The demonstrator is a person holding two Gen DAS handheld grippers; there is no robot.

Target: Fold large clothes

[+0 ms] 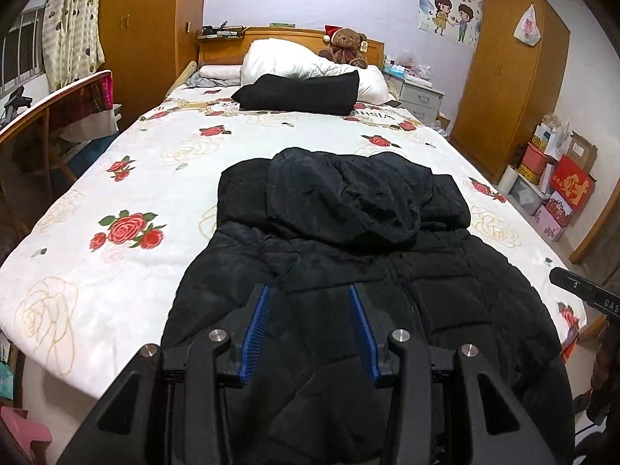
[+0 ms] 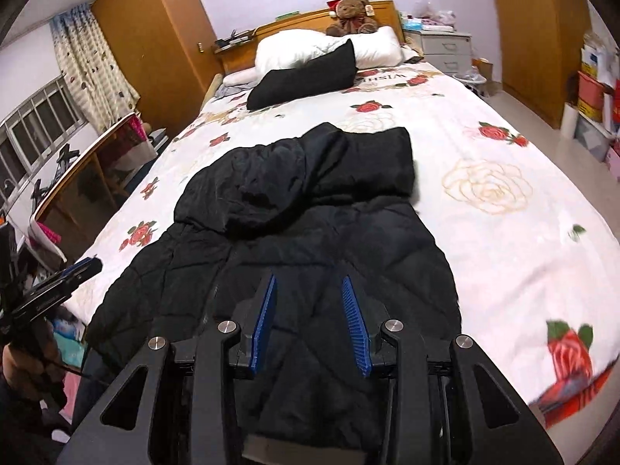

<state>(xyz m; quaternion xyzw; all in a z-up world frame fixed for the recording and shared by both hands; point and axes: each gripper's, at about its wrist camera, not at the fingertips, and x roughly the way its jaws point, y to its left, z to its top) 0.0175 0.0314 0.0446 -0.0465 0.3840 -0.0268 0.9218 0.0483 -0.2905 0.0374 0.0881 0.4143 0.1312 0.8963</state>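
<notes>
The black hooded puffer jacket lay on the bed, hood toward the headboard. The left gripper and right gripper hovered above its body, jaws apart and empty. The slippery padded bulk could spring open if pinched too shallowly.

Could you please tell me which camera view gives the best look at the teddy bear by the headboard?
The left wrist view: the teddy bear shows whole, with its red hat. The right wrist view has it smaller, near the top edge, partly behind the white pillow.
</notes>
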